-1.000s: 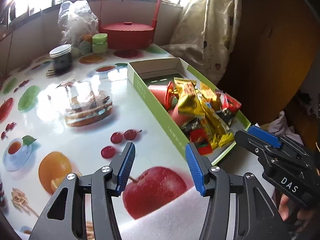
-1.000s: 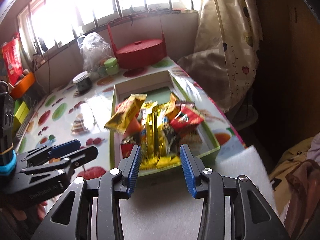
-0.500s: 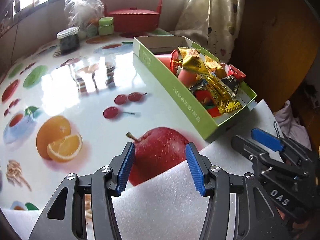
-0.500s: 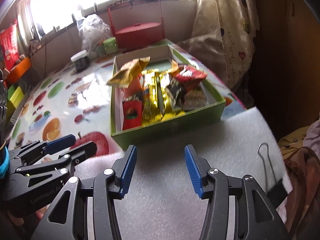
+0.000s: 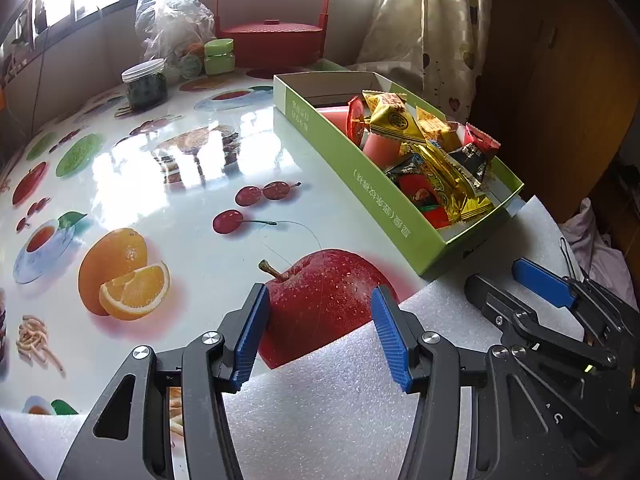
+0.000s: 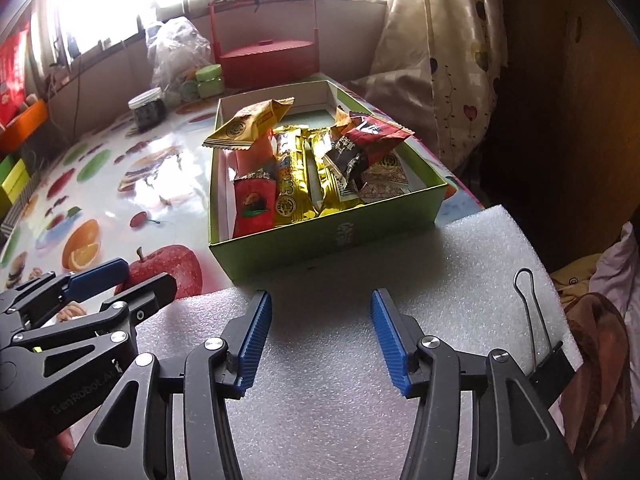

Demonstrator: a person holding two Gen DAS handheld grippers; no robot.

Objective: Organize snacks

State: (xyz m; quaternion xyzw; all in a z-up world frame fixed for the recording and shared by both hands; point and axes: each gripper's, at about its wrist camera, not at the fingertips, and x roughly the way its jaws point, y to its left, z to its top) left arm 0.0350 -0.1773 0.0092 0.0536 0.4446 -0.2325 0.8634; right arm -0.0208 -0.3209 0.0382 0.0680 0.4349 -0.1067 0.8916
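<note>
Right wrist: left hand-held gripper (image 6: 140, 276) reads "GenRobot.AI".

Each view looks forward and steeply down along its own jaws, close above the near edge of the worktop (image 5: 208, 248). The left wrist camera faces the fruit-print surface, with the green box (image 5: 384, 208) off to its right. The right wrist camera sits over the white foam sheet (image 6: 344, 360), the box (image 6: 320, 240) straight ahead. Both share the box, foam (image 5: 328, 408), red basket (image 5: 272, 36) and window sill, and each catches the other gripper at its edge
</note>
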